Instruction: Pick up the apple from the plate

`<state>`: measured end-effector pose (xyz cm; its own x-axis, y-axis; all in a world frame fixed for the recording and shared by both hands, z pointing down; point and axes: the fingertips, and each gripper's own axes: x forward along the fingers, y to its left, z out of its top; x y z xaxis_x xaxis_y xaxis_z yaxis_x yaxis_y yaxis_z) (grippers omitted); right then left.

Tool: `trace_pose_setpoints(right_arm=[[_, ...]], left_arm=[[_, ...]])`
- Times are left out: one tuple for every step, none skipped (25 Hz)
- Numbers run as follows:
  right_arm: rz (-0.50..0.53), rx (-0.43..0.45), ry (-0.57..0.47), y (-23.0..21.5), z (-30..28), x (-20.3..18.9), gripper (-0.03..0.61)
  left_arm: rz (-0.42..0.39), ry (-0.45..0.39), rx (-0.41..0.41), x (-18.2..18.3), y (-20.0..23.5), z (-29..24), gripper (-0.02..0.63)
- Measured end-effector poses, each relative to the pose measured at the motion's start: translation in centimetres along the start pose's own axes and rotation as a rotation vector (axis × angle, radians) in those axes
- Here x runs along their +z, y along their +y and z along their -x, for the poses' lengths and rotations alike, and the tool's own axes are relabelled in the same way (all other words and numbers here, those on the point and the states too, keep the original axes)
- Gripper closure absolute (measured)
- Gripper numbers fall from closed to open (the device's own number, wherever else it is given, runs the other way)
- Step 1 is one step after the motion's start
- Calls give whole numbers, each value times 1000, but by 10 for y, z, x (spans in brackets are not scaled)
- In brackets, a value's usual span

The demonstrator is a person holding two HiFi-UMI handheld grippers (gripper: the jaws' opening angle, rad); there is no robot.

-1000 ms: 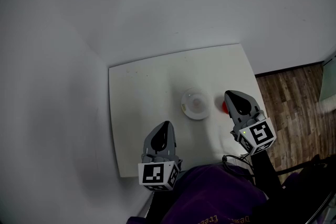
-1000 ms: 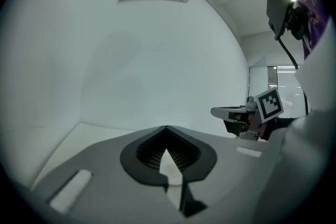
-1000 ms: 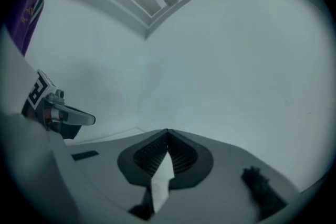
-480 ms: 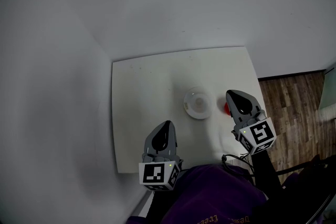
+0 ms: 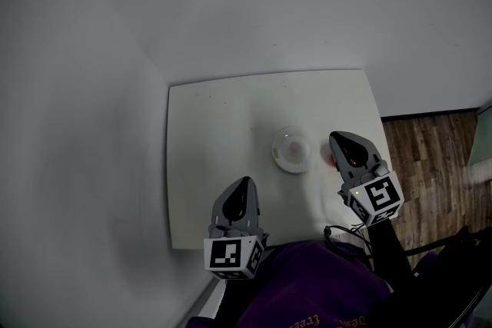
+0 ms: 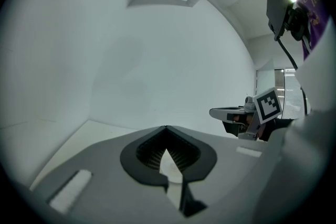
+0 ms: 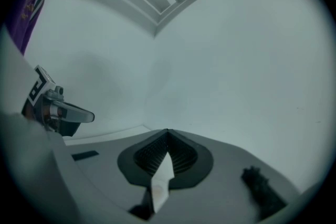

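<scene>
The red apple (image 5: 330,160) lies on the white table (image 5: 215,165) just beside the plate (image 5: 290,154), not on it. The right gripper (image 5: 342,144) hangs over it, pressed together and empty. The left gripper (image 5: 242,192), closed too, stays clear.

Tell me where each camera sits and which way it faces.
Head view: on the person's head, looking steeply down at the table and plate; shows the left claw, right claw and purple shirt.
Left gripper view: on the left claw, looking along its shut jaws at a white wall; shirt top right.
Right gripper view: on the right claw, facing a white wall over shut jaws.
Shared: each gripper view catches the other claw.
</scene>
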<state>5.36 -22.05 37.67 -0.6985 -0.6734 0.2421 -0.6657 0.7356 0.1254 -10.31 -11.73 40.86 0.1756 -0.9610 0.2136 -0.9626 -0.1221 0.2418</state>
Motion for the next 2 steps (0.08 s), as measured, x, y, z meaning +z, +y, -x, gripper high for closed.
trace_pose_setpoints(right_arm=[[-1, -1, 2, 0, 0, -1, 569], [-1, -1, 4, -1, 1, -1, 569]], left_arm=[[1, 0, 0, 0, 0, 0, 607], [1, 1, 0, 0, -1, 0, 607]])
